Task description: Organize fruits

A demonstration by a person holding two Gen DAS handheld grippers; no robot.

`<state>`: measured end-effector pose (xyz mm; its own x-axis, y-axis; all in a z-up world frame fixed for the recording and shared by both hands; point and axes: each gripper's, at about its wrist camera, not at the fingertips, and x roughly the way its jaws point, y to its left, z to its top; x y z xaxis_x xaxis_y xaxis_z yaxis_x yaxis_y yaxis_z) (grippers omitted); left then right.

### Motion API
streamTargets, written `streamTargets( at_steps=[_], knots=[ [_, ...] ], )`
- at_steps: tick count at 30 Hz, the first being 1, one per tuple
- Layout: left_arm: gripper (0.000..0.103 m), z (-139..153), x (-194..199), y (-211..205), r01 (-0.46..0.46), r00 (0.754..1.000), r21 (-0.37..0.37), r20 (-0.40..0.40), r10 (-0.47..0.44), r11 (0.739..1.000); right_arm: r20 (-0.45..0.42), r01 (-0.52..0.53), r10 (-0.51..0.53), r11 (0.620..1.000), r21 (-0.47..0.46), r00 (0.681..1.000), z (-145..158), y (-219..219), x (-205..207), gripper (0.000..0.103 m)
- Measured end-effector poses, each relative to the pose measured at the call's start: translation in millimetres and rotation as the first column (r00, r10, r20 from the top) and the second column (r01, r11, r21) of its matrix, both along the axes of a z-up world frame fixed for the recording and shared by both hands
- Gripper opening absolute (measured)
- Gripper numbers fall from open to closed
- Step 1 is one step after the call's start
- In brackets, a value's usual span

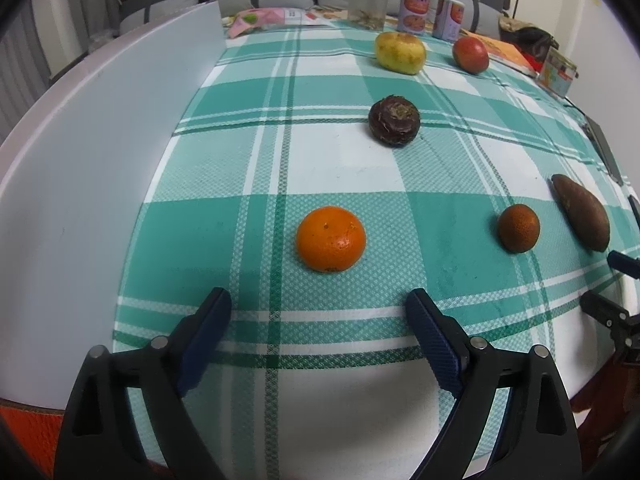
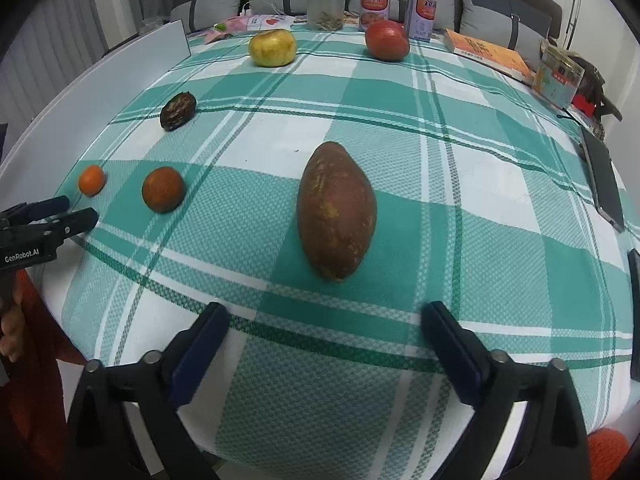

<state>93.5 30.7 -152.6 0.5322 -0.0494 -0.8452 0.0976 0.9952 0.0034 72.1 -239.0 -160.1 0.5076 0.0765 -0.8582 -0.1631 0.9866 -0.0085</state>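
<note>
A bright orange [image 1: 331,239] lies on the green checked tablecloth just ahead of my open, empty left gripper [image 1: 319,305]. A darker orange [image 1: 518,227], a brown sweet potato [image 1: 582,211], a dark round fruit [image 1: 394,120], a yellow pear [image 1: 400,52] and a red apple [image 1: 471,54] lie farther off. In the right wrist view the sweet potato [image 2: 337,210] lies straight ahead of my open, empty right gripper [image 2: 325,318]. The dark orange [image 2: 163,189], bright orange [image 2: 91,179], dark fruit [image 2: 178,111], pear [image 2: 272,47] and apple [image 2: 387,40] show there too. The left gripper [image 2: 80,210] appears at the left edge.
A white board [image 1: 100,152] stands along the table's left side. Cans [image 2: 375,2], a clear jar [image 2: 325,7], a book [image 2: 488,53] and a small box [image 2: 556,76] line the far edge. A phone [image 2: 604,180] lies at the right.
</note>
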Motion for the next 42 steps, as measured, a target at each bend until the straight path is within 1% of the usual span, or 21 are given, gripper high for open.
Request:
streamTargets(
  at_steps=[2,7,28,34,37,39,41,42],
  knots=[
    [0.093,-1,0,1,-0.003,1.000,0.002,0.004,0.003,1.000,0.005,0.000,0.000,1.000,-0.002,1.000,-1,1,-1,0.103],
    [0.096,-1,1,1,-0.004,1.000,0.005,0.007,0.004,1.000,0.026,0.009,-0.009,1.000,-0.001,1.000,-2,1,-3,0.103],
    [0.099,-2,1,1,-0.002,1.000,0.004,0.014,0.001,1.000,0.065,0.013,-0.013,1.000,0.002,0.998,-4,1,-7,0.103],
    [0.098,-1,3,1,0.022,1.000,-0.002,0.001,-0.022,1.000,0.068,0.010,-0.010,1.000,0.002,0.998,-4,1,-7,0.103],
    [0.097,2,5,6,0.048,0.999,-0.038,-0.022,-0.049,0.998,0.068,0.010,-0.010,1.000,0.002,0.998,-4,2,-7,0.103],
    [0.097,6,6,15,0.064,0.997,-0.110,-0.030,-0.068,0.992,0.063,0.008,-0.008,1.000,0.002,0.998,-4,2,-7,0.103],
    [0.096,9,8,23,0.067,0.997,-0.162,-0.036,-0.074,0.985,0.033,-0.002,0.002,1.000,0.006,0.999,-2,1,-4,0.103],
    [0.096,11,8,24,0.070,0.996,-0.170,-0.036,-0.077,0.983,0.004,-0.010,0.010,1.000,0.015,1.000,-1,0,-1,0.103]
  ],
)
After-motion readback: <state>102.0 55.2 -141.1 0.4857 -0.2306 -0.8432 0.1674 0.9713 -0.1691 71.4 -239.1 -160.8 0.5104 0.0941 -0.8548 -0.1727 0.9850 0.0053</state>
